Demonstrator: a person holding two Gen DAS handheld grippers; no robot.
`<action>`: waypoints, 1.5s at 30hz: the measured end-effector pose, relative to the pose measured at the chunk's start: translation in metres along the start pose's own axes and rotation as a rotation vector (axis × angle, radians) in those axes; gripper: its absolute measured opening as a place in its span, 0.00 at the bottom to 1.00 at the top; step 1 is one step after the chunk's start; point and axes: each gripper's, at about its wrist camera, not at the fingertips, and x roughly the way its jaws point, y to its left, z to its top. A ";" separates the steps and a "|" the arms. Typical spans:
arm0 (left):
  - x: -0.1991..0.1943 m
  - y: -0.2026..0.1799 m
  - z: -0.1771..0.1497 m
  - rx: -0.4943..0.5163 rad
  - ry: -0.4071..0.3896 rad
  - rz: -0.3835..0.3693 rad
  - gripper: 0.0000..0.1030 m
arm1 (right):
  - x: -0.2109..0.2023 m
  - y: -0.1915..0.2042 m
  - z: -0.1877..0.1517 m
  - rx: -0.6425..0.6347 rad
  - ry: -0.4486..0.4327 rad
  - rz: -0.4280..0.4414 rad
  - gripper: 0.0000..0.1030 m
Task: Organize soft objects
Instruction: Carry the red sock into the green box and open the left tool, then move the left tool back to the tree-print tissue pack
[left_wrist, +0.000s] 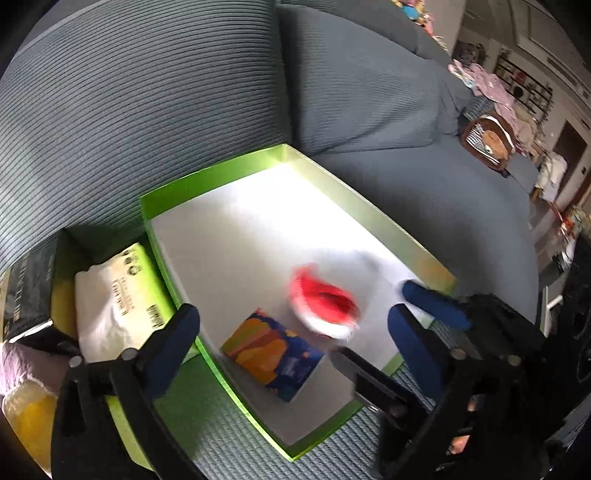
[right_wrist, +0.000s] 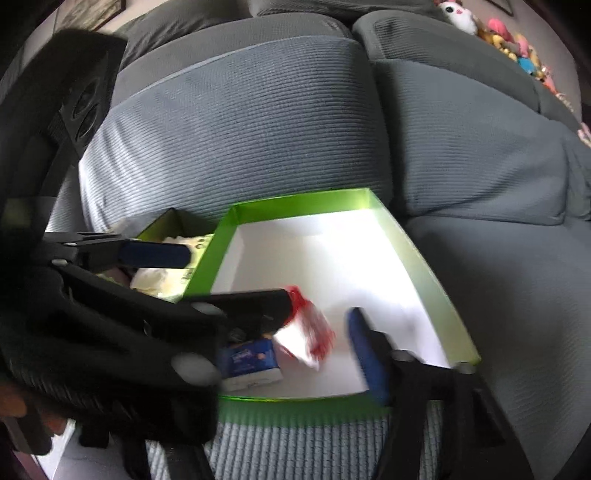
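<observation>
A green box (left_wrist: 207, 177) with a white floor sits on a grey sofa. In it lie a blue and orange tissue pack (left_wrist: 271, 354) and a blurred red and white packet (left_wrist: 325, 306). My left gripper (left_wrist: 291, 332) is open above the box's near edge, nothing between its fingers. In the right wrist view the red and white packet (right_wrist: 308, 336) is in the air between my right gripper's (right_wrist: 321, 317) spread fingers, touching neither clearly. The blue pack (right_wrist: 251, 360) lies under it, inside the green box (right_wrist: 424, 266).
A second green box (left_wrist: 66, 295) to the left holds a white and green soft pack (left_wrist: 114, 295). Grey sofa cushions (left_wrist: 147, 110) rise behind both boxes. Plush toys (right_wrist: 517, 44) line the sofa back; a brown bag (left_wrist: 487, 140) lies far right.
</observation>
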 end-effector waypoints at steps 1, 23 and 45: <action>-0.003 0.004 -0.002 -0.009 -0.001 0.002 0.99 | -0.003 -0.001 -0.001 0.003 -0.001 -0.007 0.74; -0.116 0.052 -0.065 -0.145 -0.142 0.073 0.99 | -0.071 0.040 -0.022 -0.039 -0.055 0.018 0.78; -0.175 0.214 -0.206 -0.570 -0.120 0.262 0.99 | -0.045 0.176 -0.067 -0.222 0.082 0.272 0.78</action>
